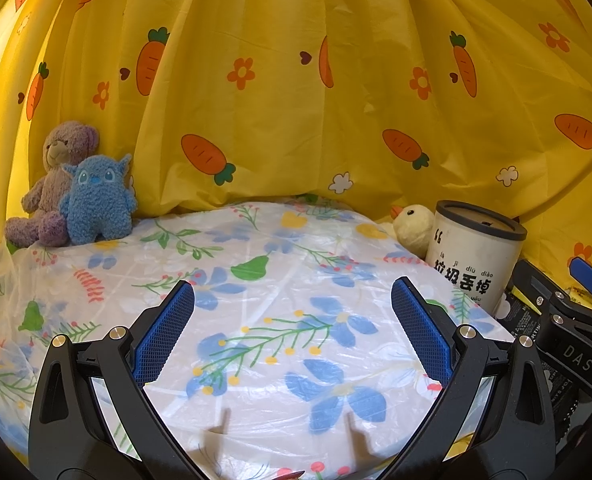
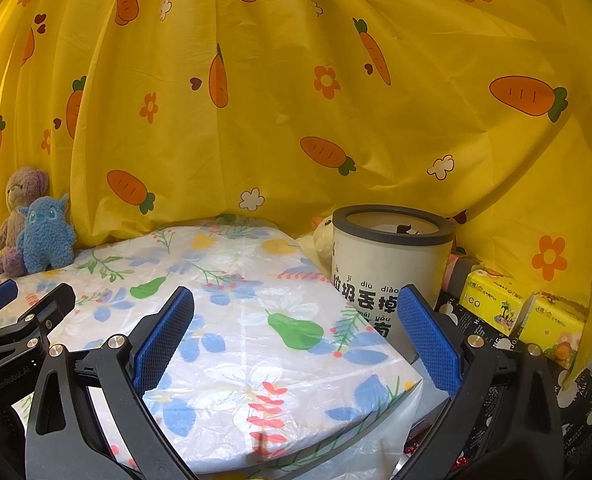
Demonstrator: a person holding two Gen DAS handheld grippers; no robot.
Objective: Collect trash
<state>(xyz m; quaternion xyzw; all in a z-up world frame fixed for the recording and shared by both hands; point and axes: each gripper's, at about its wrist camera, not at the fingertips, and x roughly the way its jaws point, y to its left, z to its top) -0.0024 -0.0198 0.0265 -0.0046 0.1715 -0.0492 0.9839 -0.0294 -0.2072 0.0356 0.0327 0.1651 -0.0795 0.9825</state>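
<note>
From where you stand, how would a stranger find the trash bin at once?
Look at the floral tablecloth before the yellow carrot curtain. At its right edge stands the bin, a cream cylinder. Unlike the yellow duck toy beside it, it has a dark rim and black Chinese lettering.

Backdrop was a yellow curtain (image 1: 296, 100) printed with orange carrots, flowers and small hearts, hanging in deep folds across the whole rear. Brighter light glowed through it at far left. In front stood a table (image 2: 255, 380) under a thin plastic cover with blue flowers, green pears and red sprigs, wrinkled and glossy. Its near right corner showed in the right wrist view. Warm yellow cast overall.
</note>
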